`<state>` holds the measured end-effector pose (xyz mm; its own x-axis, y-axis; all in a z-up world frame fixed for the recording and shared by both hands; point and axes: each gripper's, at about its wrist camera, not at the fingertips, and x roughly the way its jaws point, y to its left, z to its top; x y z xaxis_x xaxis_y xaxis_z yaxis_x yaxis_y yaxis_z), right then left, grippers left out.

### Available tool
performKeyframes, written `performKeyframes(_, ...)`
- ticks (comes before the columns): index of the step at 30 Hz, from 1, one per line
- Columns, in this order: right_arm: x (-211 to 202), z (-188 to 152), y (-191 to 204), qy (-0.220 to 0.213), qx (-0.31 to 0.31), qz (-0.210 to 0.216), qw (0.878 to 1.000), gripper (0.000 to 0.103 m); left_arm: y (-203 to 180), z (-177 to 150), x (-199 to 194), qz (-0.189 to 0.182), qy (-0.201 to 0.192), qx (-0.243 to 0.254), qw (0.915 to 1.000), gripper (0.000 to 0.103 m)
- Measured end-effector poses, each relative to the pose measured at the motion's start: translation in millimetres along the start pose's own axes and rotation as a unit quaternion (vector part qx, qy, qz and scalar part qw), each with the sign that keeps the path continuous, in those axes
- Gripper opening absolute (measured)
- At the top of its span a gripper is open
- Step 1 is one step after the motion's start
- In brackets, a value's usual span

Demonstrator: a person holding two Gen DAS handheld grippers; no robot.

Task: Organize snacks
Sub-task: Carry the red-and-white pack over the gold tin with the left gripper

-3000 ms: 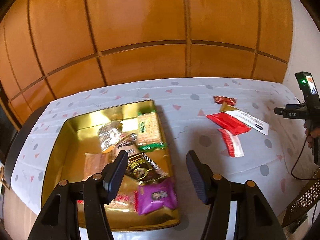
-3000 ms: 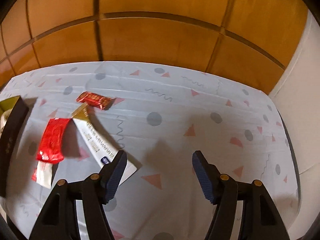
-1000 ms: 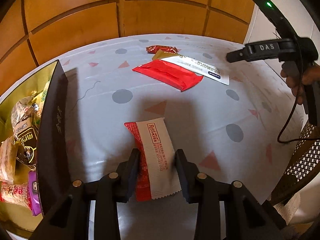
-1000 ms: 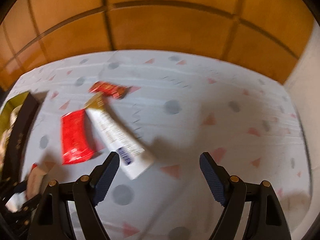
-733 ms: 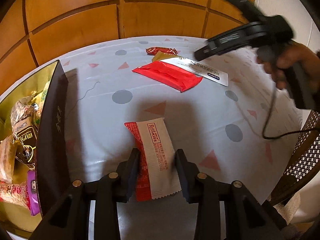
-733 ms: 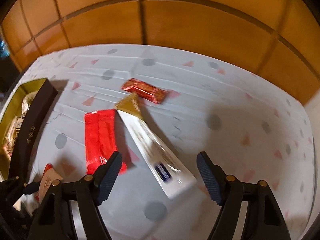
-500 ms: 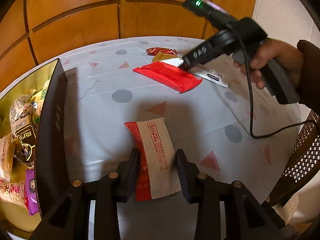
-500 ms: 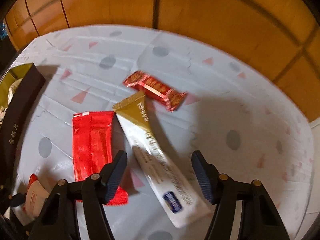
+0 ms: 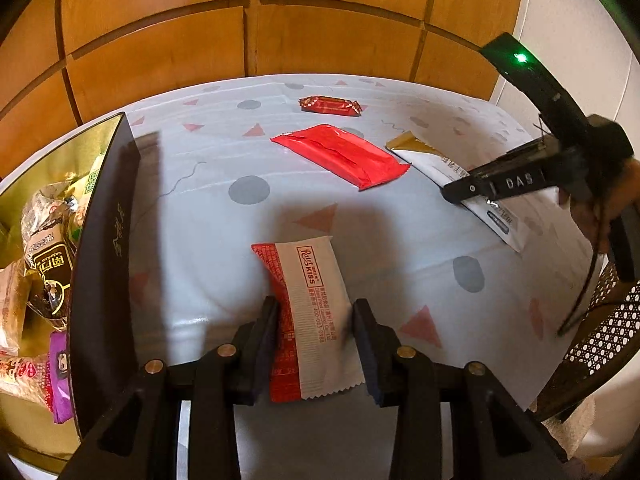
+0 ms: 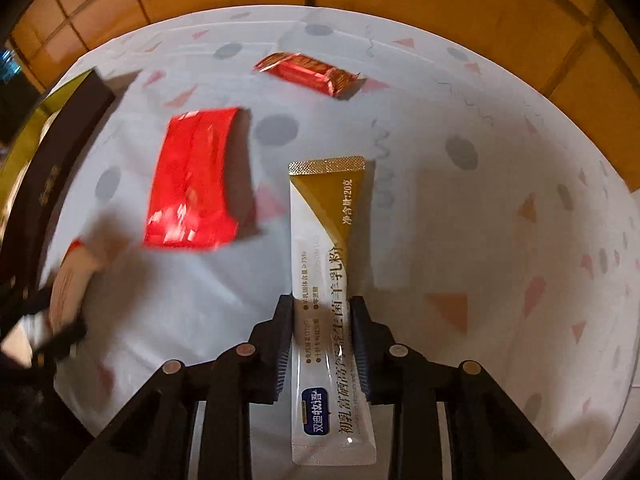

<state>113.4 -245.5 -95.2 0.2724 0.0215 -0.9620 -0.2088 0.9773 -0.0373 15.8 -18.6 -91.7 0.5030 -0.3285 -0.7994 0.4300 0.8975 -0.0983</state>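
My left gripper [image 9: 314, 312] is shut on a red-and-white Rose Kiss snack packet [image 9: 310, 308], just right of the dark box [image 9: 106, 248] with a gold inside that holds several snacks. My right gripper [image 10: 320, 316] is shut on a long white-and-gold sachet [image 10: 330, 280] that lies on the cloth; it also shows in the left wrist view [image 9: 464, 184]. A flat red packet [image 9: 340, 156] [image 10: 192, 184] and a small red foil bar [image 9: 330, 105] [image 10: 308, 70] lie loose further back.
The table wears a white cloth [image 9: 400, 240] with grey dots and pink triangles. A wooden panelled wall [image 9: 248, 32] stands behind it. A wicker chair [image 9: 600, 340] is at the right edge. The left gripper and its packet show blurred in the right wrist view [image 10: 68, 280].
My right gripper came down over the white-and-gold sachet, dragged it away from the red packet and closed on it. My left gripper stayed shut on the Rose Kiss packet.
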Motion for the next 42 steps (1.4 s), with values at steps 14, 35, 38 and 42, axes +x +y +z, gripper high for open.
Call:
performKeyframes(14,0,-8,23,-0.031,-0.051,-0.046,0.997,0.027,-6,4,-7,0.005,0.013,-0.009,0.9999,0.035)
performKeyframes(35,-2,-12,39,-0.046,-0.092,-0.08,0.991,0.027,-2,23,-93,0.034,-0.073,-0.015,0.9967,0.035)
performKeyframes(38,-3,-14,40,-0.047,-0.095,-0.082,0.991,0.027,8,21,-102,0.049,-0.082,-0.026,0.9951,0.035)
performKeyframes(42,-5,-16,42,-0.048,-0.095,-0.082,0.991,0.027,31,18,-113,0.082,-0.089,-0.047,0.9915,0.035)
